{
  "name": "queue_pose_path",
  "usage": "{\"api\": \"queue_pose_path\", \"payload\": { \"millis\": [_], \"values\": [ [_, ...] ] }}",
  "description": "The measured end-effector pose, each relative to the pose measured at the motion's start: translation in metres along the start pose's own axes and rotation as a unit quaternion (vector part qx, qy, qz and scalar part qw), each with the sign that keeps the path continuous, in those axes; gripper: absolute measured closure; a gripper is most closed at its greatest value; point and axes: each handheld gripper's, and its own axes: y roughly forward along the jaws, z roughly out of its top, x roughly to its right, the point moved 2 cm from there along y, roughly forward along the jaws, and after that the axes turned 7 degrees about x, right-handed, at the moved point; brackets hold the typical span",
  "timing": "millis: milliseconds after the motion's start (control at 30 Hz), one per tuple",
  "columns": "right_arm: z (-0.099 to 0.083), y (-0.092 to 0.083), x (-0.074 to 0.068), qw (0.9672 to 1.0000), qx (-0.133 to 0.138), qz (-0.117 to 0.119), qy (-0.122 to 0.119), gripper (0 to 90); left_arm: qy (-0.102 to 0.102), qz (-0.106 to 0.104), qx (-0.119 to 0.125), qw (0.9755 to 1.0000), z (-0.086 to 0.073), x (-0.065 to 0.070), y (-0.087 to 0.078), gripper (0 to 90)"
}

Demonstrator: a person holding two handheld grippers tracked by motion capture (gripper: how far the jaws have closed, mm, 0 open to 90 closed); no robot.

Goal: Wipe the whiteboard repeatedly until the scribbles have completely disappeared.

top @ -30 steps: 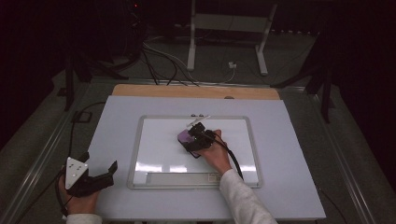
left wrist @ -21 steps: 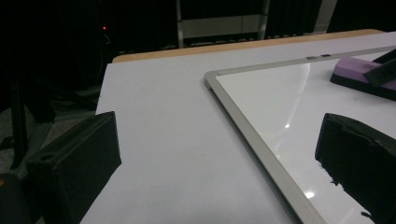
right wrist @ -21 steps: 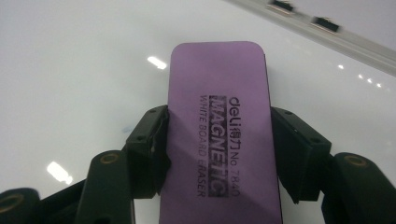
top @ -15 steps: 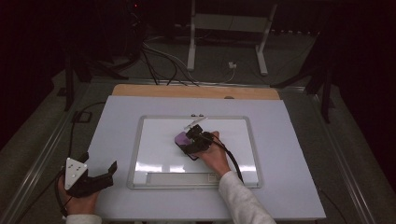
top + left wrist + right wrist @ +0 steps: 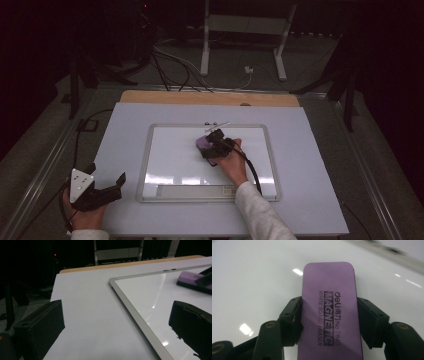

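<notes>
A purple whiteboard eraser (image 5: 329, 312) rests flat on the whiteboard (image 5: 170, 155), and my right gripper (image 5: 329, 315) is shut on its two long sides. In the high view that right gripper (image 5: 212, 145) and the eraser (image 5: 203, 142) sit near the board's upper middle. The eraser (image 5: 192, 281) also appears at the far right of the left gripper view. My left gripper (image 5: 107, 190) lies on the table to the left of the board's lower left corner, jaws wide apart with nothing between them. Through the left gripper (image 5: 117, 325) I see the board's metal frame (image 5: 135, 312).
The whiteboard has a marker ledge (image 5: 192, 191) along its near edge and small clips (image 5: 212, 123) on its far edge. The white table (image 5: 310, 165) ends in a wooden strip (image 5: 210, 97) at the back. Cables and a metal stand (image 5: 245, 30) lie on the dark floor beyond.
My right gripper has slid the eraser a little to the left and then back to the right on the board. The left gripper has stayed put.
</notes>
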Motion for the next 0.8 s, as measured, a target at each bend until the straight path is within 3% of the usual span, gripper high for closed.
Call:
{"api": "queue_pose_path", "payload": {
  "millis": [67,133,200,233,300,400,500,633,733,800],
  "values": [
    [0.001,0.001,-0.018,0.9991,-0.007,0.033,-0.025,41.1,0.000,0.001,0.002,1.0000,0.000,0.000,-0.001,0.8],
    [0.001,0.002,-0.035,0.9959,-0.014,0.067,-0.059,41.1,-0.002,0.002,0.002,1.0000,0.000,-0.001,-0.001,0.9],
    [0.001,0.002,-0.042,0.9949,-0.017,0.067,-0.073,41.1,-0.002,0.002,0.000,1.0000,0.000,-0.002,-0.002,0.9],
    [0.002,0.002,-0.040,0.9955,-0.016,0.064,-0.069,41.1,-0.002,0.002,0.001,1.0000,0.000,-0.002,-0.002,0.9],
    [0.004,0.004,-0.027,0.9984,-0.009,0.031,-0.047,41.1,-0.003,0.002,0.004,1.0000,0.000,-0.002,-0.002,0.9],
    [0.005,0.004,0.004,0.9997,-0.002,-0.020,0.013,41.1,-0.004,0.002,0.003,1.0000,0.000,-0.002,-0.002,0.9],
    [0.003,-0.001,0.033,0.9950,0.000,-0.079,0.061,41.1,-0.003,0.002,0.001,1.0000,0.000,-0.002,-0.001,0.8],
    [-0.002,-0.009,0.064,0.9856,-0.004,-0.142,0.093,41.1,-0.002,0.002,0.001,1.0000,0.000,-0.002,-0.001,0.9],
    [-0.007,-0.017,0.077,0.9803,-0.006,-0.165,0.108,41.1,-0.002,0.002,0.001,1.0000,0.000,-0.002,-0.001,0.9],
    [-0.010,-0.022,0.081,0.9799,0.002,-0.164,0.113,41.1,-0.003,0.002,0.001,1.0000,-0.001,-0.002,-0.001,0.8]
  ]
}}
